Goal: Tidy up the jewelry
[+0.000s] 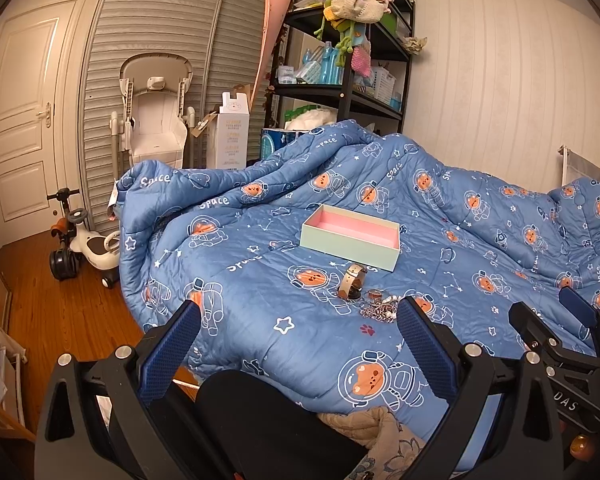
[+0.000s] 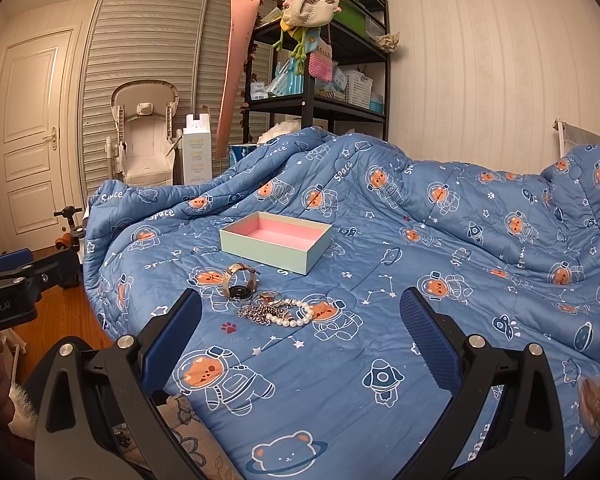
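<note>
An open pale-green box with a pink lining (image 1: 350,240) (image 2: 275,239) sits on the blue space-print quilt (image 1: 300,344) (image 2: 380,320). In front of it lie a watch (image 1: 351,281) (image 2: 239,281), a ring (image 2: 269,297), a silver chain (image 1: 374,312) (image 2: 262,313) and a pearl bracelet (image 2: 296,312). My left gripper (image 1: 300,312) is open and empty, short of the jewelry. My right gripper (image 2: 300,304) is open and empty, with the jewelry just beyond its fingertips. The right gripper also shows at the right edge of the left wrist view (image 1: 572,320).
The quilt is bunched up behind the box (image 1: 340,148). A black shelf (image 1: 340,92) with bottles and bags stands behind the bed. A high chair (image 1: 156,112), a white carton (image 1: 232,136), a door (image 1: 20,120) and a ride-on toy (image 1: 84,244) stand on the wooden floor, left.
</note>
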A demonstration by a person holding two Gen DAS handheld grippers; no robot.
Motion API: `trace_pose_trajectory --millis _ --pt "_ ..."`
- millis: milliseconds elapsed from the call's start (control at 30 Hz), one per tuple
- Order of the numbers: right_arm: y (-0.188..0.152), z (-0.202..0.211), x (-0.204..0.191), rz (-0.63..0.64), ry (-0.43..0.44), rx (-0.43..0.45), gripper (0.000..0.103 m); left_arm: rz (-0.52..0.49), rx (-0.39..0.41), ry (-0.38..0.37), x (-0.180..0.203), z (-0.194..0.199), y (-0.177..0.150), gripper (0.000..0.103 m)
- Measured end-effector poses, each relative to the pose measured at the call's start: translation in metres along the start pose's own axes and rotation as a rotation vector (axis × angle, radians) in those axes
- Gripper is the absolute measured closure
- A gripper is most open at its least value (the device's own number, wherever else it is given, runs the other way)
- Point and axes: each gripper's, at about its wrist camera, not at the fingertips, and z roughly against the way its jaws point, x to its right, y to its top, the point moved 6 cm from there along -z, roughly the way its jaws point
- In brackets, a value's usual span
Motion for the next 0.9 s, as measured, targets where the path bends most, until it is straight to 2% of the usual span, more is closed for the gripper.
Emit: trace_pose_trajectory --millis 300,367,433,533,600,733,900 --pt "-0.002 -0.004 -0.002 -0.012 0.040 -0.021 0.005 0.008 -0.021 -0.009 -0.003 -0.001 -0.003 0.007" --pt "-0.005 -0.009 -0.002 -0.019 0.063 -0.046 0.005 0.020 -0.042 -0.020 -0.008 -0.006 -0.013 0.007" --pt "-0.010 -0.022 -0.003 -0.023 0.091 -0.107 0.005 0.035 -0.083 -0.042 -0.012 -0.015 -0.019 0.007" --pt "-0.019 -0.043 -0.004 -0.032 0.143 -0.203 0.005 0.067 -0.193 -0.086 -0.016 -0.037 -0.029 0.007" --pt "-0.027 -0.057 -0.004 -0.030 0.157 -0.248 0.005 0.108 -0.268 -0.115 -0.020 -0.055 -0.037 0.007" --pt "-0.040 -0.086 -0.005 0.014 0.180 -0.321 0.005 0.160 -0.354 -0.143 -0.030 -0.082 -0.048 0.007" --pt "-0.058 -0.122 0.002 -0.005 0.223 -0.441 0.005 0.104 -0.435 -0.156 -0.020 -0.114 -0.057 0.007"
